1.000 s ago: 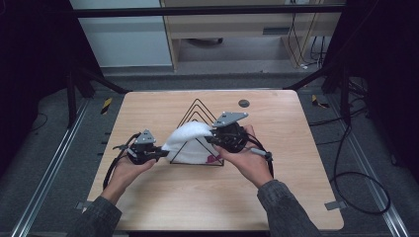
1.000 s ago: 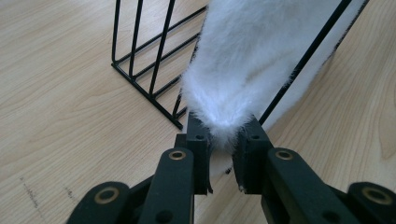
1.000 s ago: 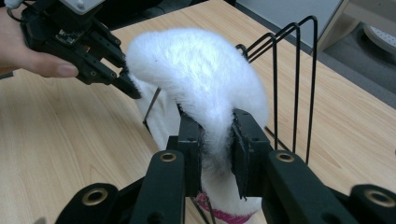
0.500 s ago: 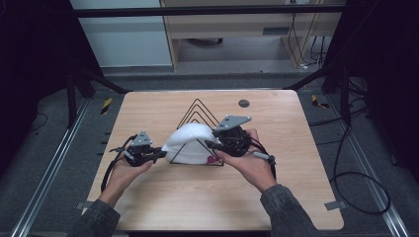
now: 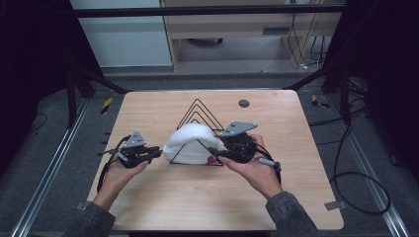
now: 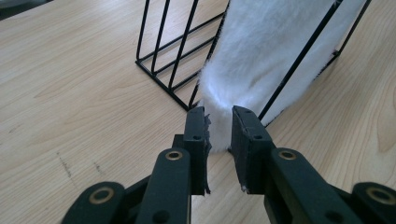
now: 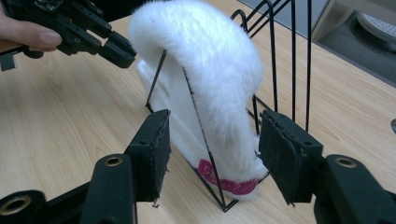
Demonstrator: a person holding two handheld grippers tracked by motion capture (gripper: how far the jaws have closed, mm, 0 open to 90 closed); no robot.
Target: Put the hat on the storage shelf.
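Pale wood made up the table [image 5: 163,207], which stood in a dim room with cables on the floor, and near its middle sat a black wire rack [image 5: 200,116] of triangular frames. 1 white fluffy cloth [image 5: 190,143] was draped over the rack's near frames, its far end showing a pink patch at the base. In the left gripper view the left gripper [image 6: 218,126] had its jaws nearly closed, pinching the cloth's [image 6: 261,56] lower tip just beside the rack's [image 6: 173,51] foot. In the right gripper view the right gripper [image 7: 212,154] stood wide open, its 2 jaws on either side of the cloth's [image 7: 210,60] pink end and the front frame [image 7: 205,154], gripping nothing. The step looked to be taking the cloth off the rack, or settling it there; I could not tell which. To do it well, the right jaws should close on fabric alone, clear of the wire, since catching the frame would drag the rack along. The left grip was on a thin tuft, so any pull ought to be slow and upward along the frame's slope, not sideways, lest the tuft slip free or the fur snag. Compared with 0.5 s earlier, the left gripper [image 5: 138,150] had moved closer to the cloth's left edge, while the right gripper [image 5: 225,150] and the rack kept about the same places.
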